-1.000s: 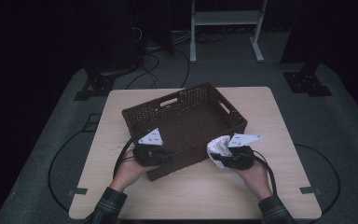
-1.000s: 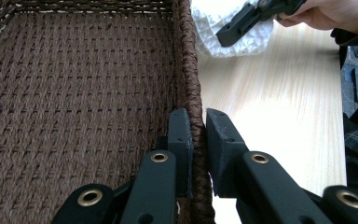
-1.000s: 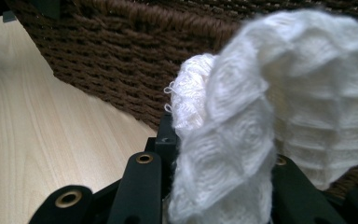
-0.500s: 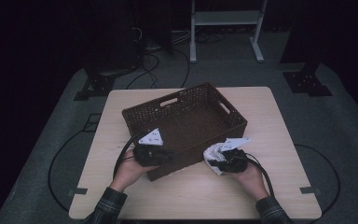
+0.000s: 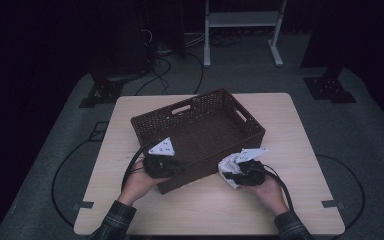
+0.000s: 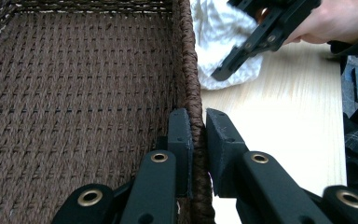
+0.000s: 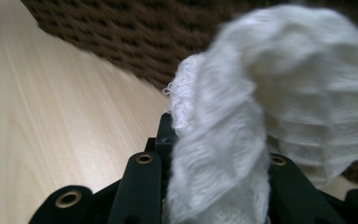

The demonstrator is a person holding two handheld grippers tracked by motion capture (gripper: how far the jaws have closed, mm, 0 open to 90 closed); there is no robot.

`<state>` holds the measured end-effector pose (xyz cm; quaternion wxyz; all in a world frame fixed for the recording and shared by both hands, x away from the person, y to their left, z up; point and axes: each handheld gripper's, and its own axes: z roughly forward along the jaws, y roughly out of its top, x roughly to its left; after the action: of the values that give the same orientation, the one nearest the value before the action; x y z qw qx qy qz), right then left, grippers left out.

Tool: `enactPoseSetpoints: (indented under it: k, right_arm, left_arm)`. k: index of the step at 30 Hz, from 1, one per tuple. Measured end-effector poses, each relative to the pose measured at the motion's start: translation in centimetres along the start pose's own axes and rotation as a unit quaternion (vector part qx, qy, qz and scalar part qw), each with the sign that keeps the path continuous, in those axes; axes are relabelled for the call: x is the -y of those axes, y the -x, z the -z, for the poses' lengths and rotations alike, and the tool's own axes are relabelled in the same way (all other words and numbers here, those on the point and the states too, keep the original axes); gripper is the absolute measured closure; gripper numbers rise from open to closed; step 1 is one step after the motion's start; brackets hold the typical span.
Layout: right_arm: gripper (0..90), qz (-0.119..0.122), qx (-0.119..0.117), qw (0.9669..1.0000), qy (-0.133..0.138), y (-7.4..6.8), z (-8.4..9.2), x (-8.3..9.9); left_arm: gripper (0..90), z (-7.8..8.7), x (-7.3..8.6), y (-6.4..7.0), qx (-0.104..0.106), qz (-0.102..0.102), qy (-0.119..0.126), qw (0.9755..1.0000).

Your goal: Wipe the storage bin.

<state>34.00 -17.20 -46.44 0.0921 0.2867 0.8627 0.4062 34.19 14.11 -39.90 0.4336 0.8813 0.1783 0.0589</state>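
Cloth [image 5: 228,169] hangs bunched in my right gripper [image 5: 245,174], jaws clamped on it just outside the basket [image 5: 200,107]. My left gripper [image 6: 198,135] pinches the near rim, jaws nearly shut. Next, I judge, lift the cloth over that wall and drop it inside. My left gripper view shows both pads straddling the weave; high view hides that.

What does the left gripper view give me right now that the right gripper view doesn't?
Left gripper view: the left gripper clamped on the basket's near rim, one jaw inside the wall, one outside, plus the woven floor and the right gripper over at the cloth. Right gripper view: the white cloth bunched between that gripper's own jaws, beside the basket's outer wall. Both show cloth, basket and wooden tabletop.
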Motion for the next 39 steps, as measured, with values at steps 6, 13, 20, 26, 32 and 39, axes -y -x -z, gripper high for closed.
enactPoseSetpoints:
  k: [6, 13, 20, 26, 32, 39]
  right_arm:
    - [69.9, 0.01, 0.001, 0.9993, 0.036, -0.9, 1.4, -0.9]
    - [69.9, 0.025, -0.001, 0.9974, 0.067, -1.8, 2.4, -2.1]
    - [70.0, 0.034, -0.004, 0.9966, 0.074, -2.4, 2.4, -2.8]
    - [70.0, 0.03, -0.013, 0.9971, 0.068, -2.1, 1.8, -2.8]
    - [70.1, 0.022, -0.022, 0.9975, 0.063, -1.8, 1.2, -2.3]
    - [70.1, 0.025, -0.024, 0.9981, 0.051, -1.9, 0.4, -2.0]
  left_arm:
    - [79.6, 0.0, 0.0, 0.0, 0.001, 0.001, 0.0, 1.0]
    - [79.6, 0.0, 0.0, 0.0, 0.001, 0.002, 0.0, 1.0]
    - [79.6, 0.0, 0.0, 0.0, 0.0, 0.002, 0.0, 1.0]
    - [79.7, 0.0, 0.0, 0.0, 0.0, 0.002, 0.0, 1.0]
    - [79.6, 0.0, 0.0, 0.0, 0.0, 0.001, 0.0, 1.0]
    - [79.6, 0.0, 0.0, 0.0, 0.0, 0.001, 0.0, 1.0]
